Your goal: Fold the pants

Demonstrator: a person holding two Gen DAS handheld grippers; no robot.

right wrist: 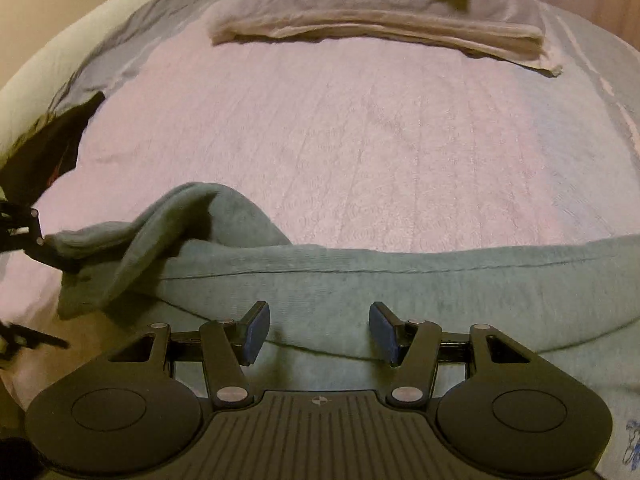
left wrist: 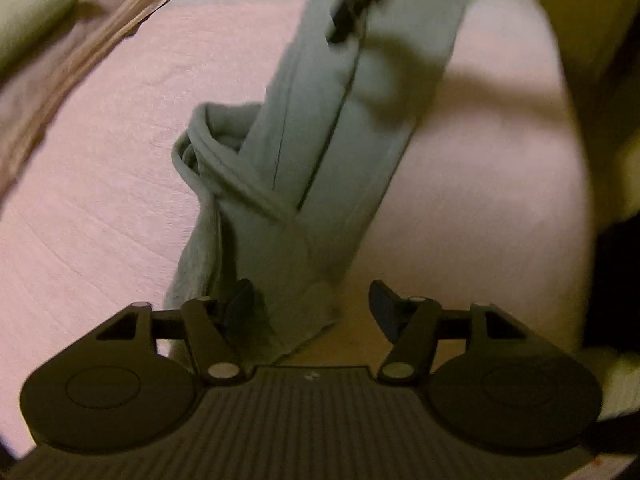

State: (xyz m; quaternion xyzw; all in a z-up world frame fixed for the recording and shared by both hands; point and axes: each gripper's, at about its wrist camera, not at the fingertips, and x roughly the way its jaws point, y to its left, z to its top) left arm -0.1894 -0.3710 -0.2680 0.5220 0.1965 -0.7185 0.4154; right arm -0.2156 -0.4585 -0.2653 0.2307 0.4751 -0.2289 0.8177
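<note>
Pink bedspread (right wrist: 400,140): covers bed; folded towels (right wrist: 376,28) at far end.
Writing: blue mark (right wrist: 632,444), unreadable (blurred).
Pants (right wrist: 400,280): grey-green, lying flat.
Left claw (left wrist: 312,308): wide, unpinched cloth between.
Right claw (right wrist: 320,332): wide, empty.

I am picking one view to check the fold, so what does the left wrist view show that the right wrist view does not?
Left wrist view only: the pants run away from the camera as a long narrow strip, a rolled edge on their left, cloth between the open jaws of the left hand-held gripper.

Right wrist view only: the whole folded blanket stack at the far end, and the right hand-held gripper, open over the pants.

Both: the grey-green pants on the pink bed cover.
</note>
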